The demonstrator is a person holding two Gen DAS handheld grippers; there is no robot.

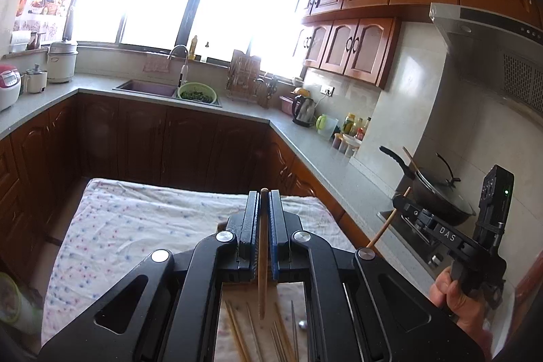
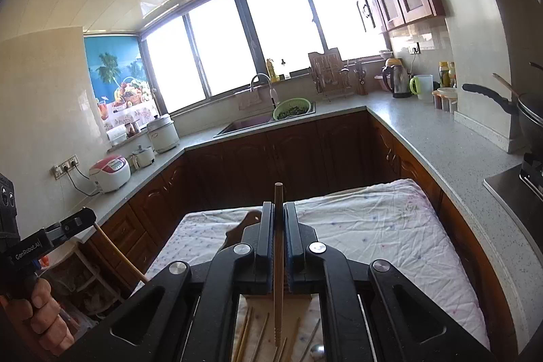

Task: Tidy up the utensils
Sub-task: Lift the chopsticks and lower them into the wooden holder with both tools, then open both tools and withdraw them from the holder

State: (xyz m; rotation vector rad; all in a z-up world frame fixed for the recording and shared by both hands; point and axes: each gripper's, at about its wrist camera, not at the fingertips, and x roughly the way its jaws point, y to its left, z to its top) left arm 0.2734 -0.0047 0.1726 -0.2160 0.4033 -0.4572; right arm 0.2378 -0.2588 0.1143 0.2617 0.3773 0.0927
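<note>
Above the floral cloth, the left gripper clamps one wooden chopstick upright, and the right gripper clamps another chopstick. Loose chopsticks (a small metal spoon among them) lie just below.

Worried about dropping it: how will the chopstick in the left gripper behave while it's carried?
The chopstick looks thin, rigid wood, so probably light and stiff. The left gripper pinches a smooth round shaft, so it may pivot or slip, and likely roll once released.

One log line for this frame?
left gripper: shut on chopstick | right gripper: shut on chopstick | loose chopsticks on cloth
</note>
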